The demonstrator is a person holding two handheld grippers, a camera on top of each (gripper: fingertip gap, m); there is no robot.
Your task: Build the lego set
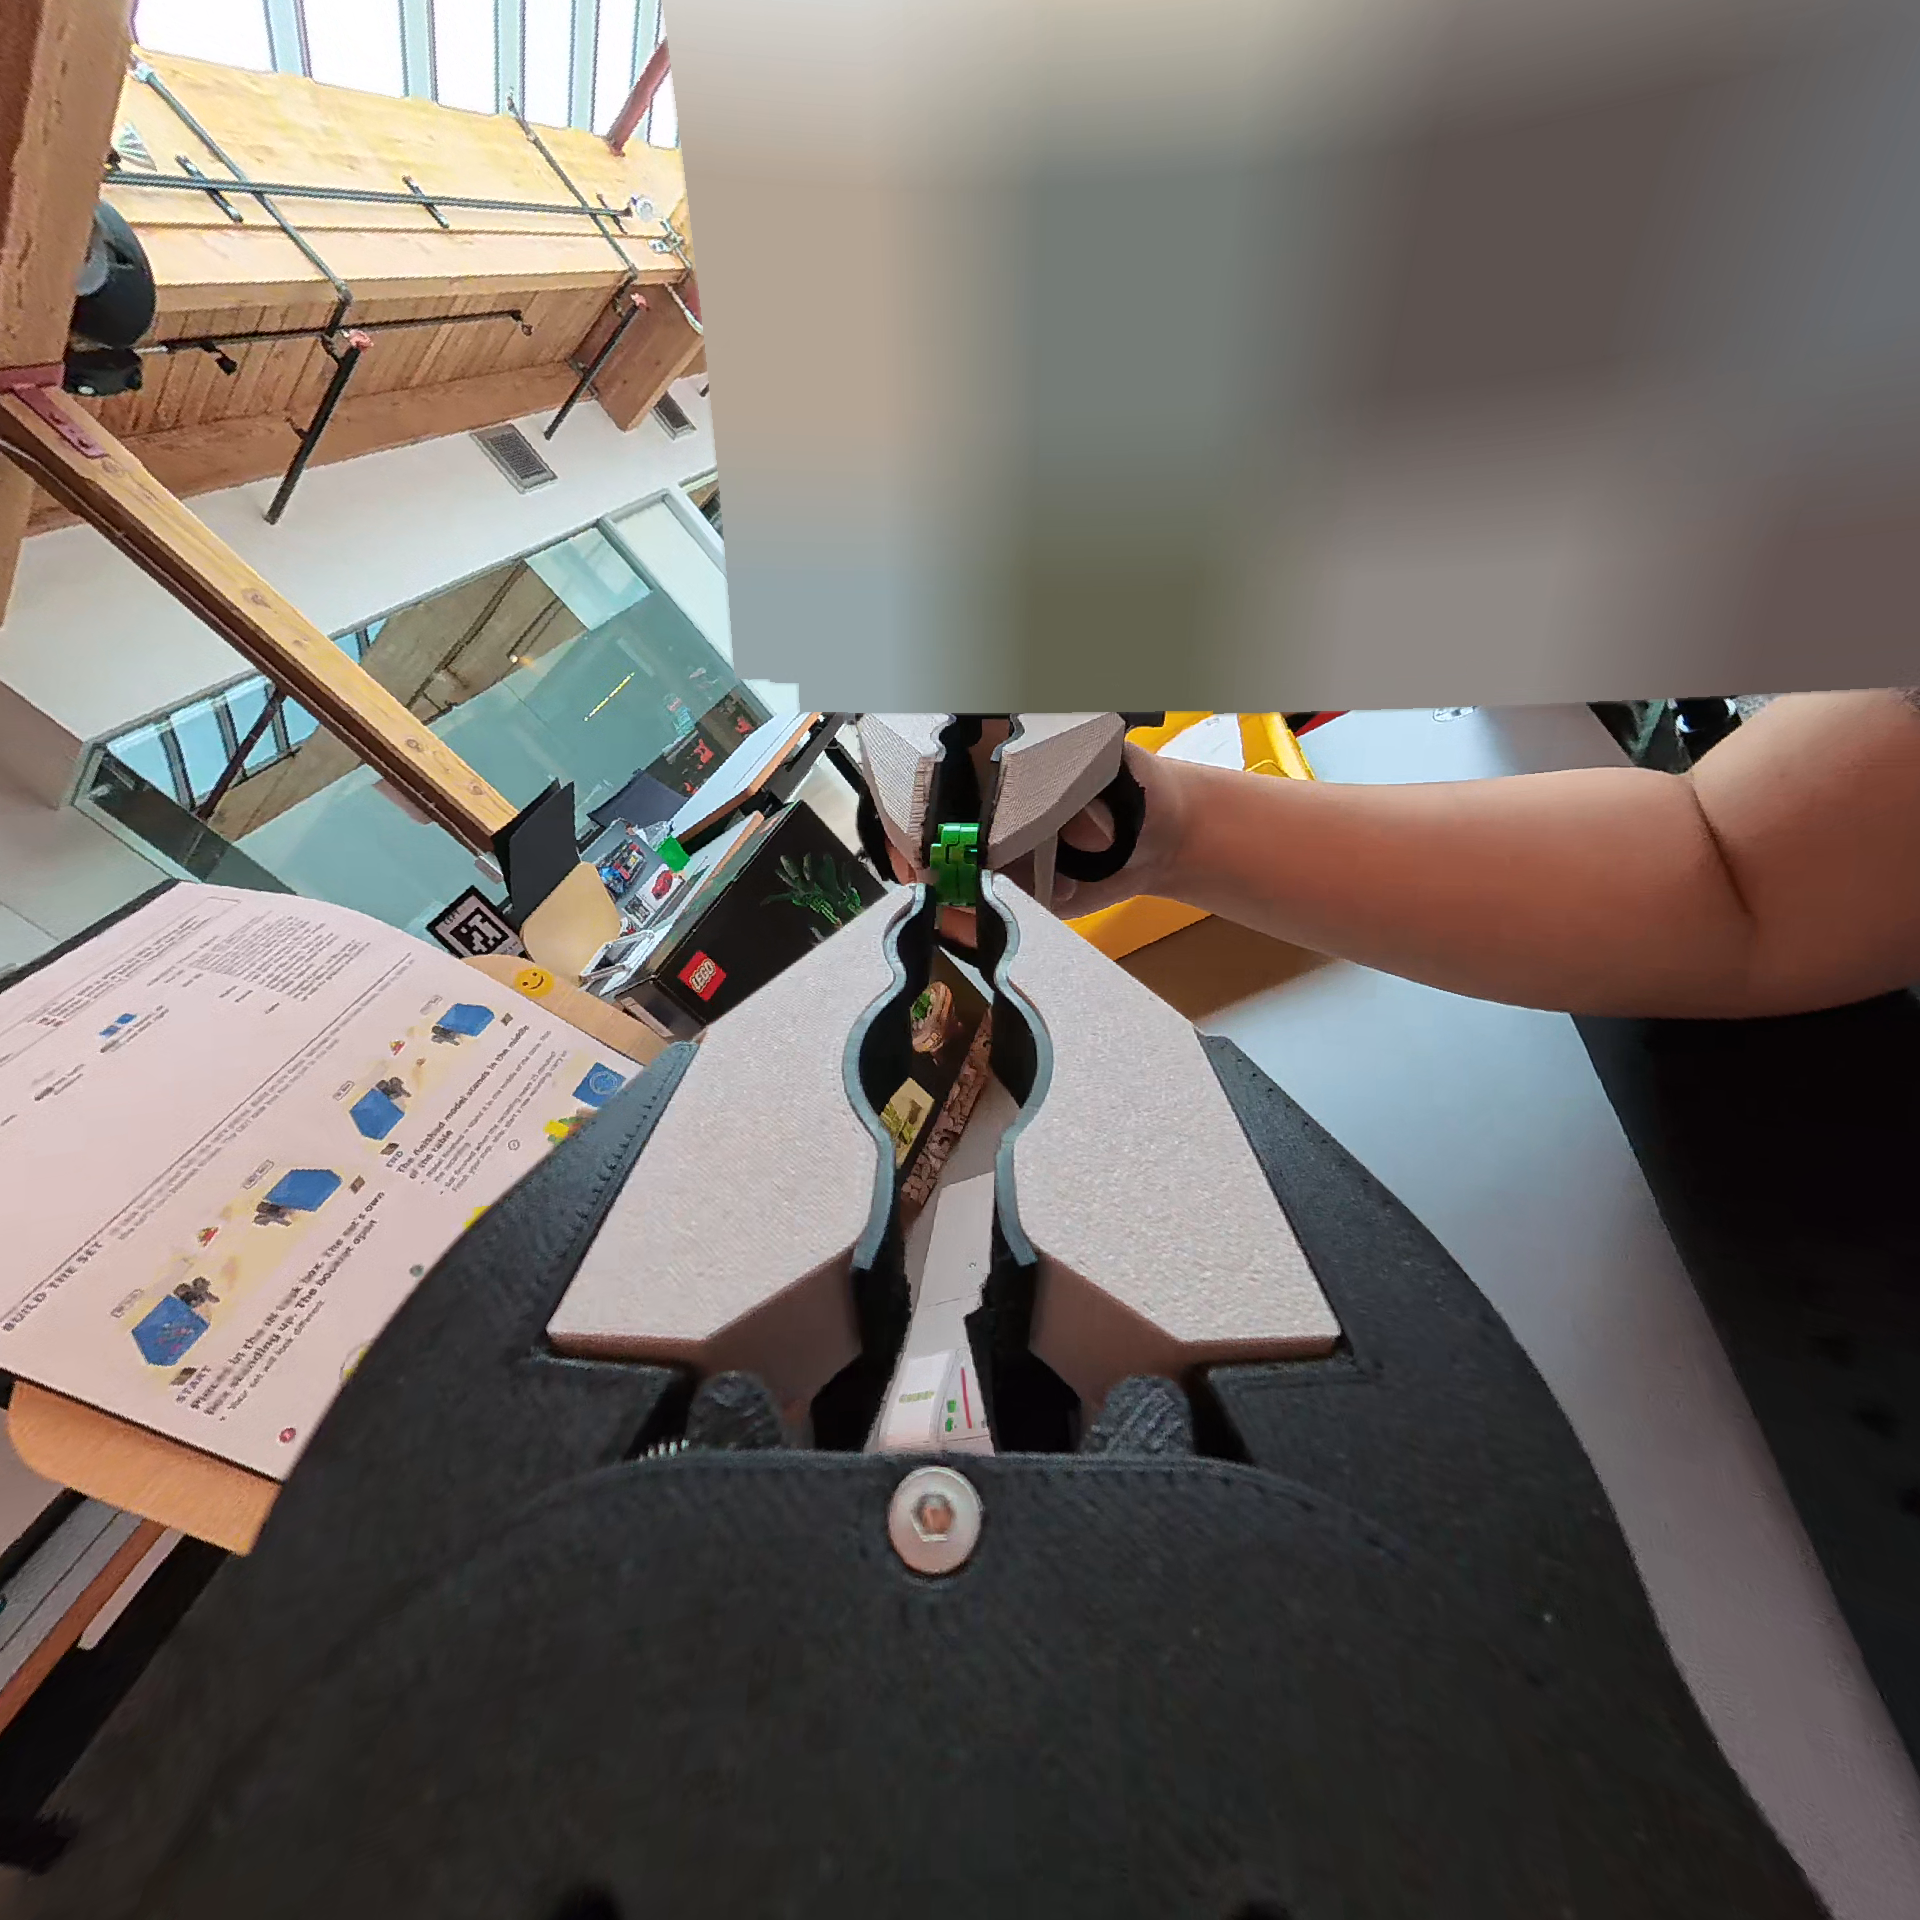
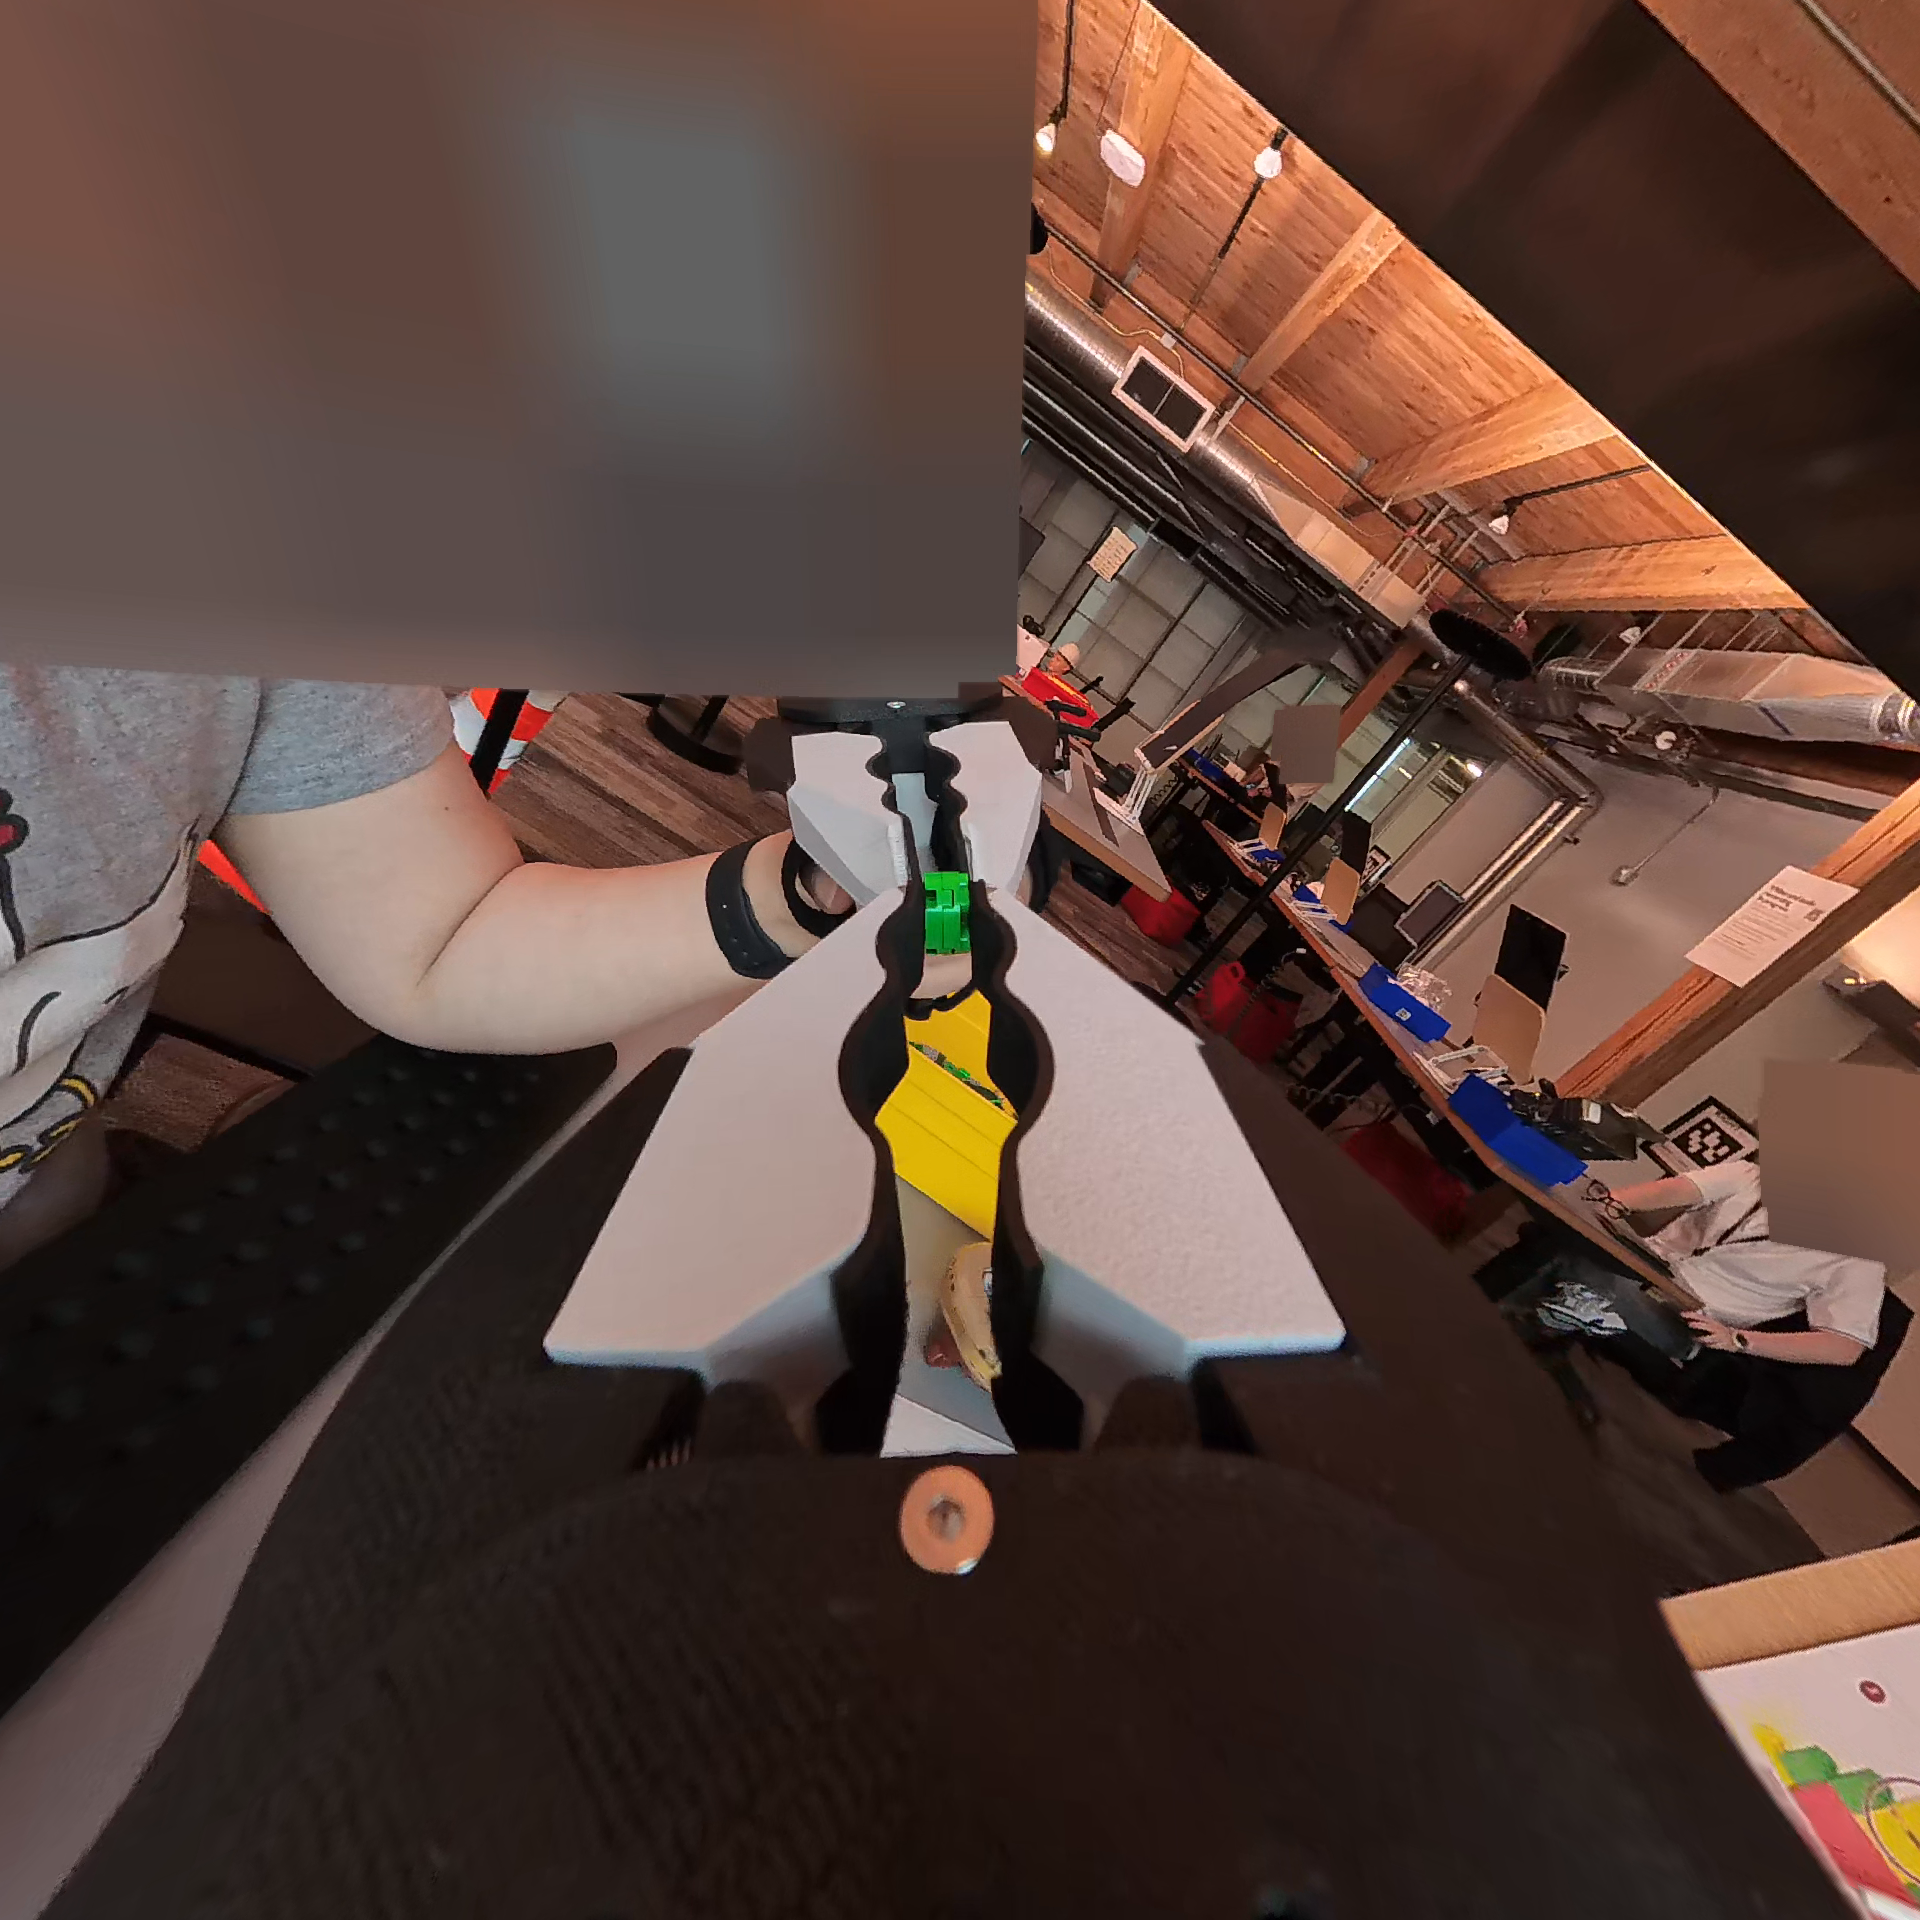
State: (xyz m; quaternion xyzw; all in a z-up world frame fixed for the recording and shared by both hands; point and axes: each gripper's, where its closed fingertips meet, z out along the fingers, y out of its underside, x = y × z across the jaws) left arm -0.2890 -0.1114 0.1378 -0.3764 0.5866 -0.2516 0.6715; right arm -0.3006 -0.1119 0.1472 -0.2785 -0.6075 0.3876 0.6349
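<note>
You are holding both tools up in the air, tip to tip, with a small green brick piece (image 1: 954, 862) caught between them. Your left hand-held gripper (image 1: 954, 902) is nearly pressed together, its tips pinching the near end of the green piece. Your right hand-held gripper (image 2: 948, 914) faces it from the other side, its tips likewise drawn in on the same green piece, so the two tools meet at that one spot.

Beyond the green piece in the left wrist view, your right forearm (image 1: 1455, 873) reaches in from the right. Below and left of the green piece lies a black set box (image 1: 769, 935) on the bench (image 1: 1382, 1091), and farther left of it an open instruction sheet (image 1: 239, 1122) on a wooden board. Just right of the green piece sits a yellow bin (image 1: 1153, 914). In the right wrist view that yellow bin (image 2: 951, 1122) shows below the green piece, through the gap between the fingers.
</note>
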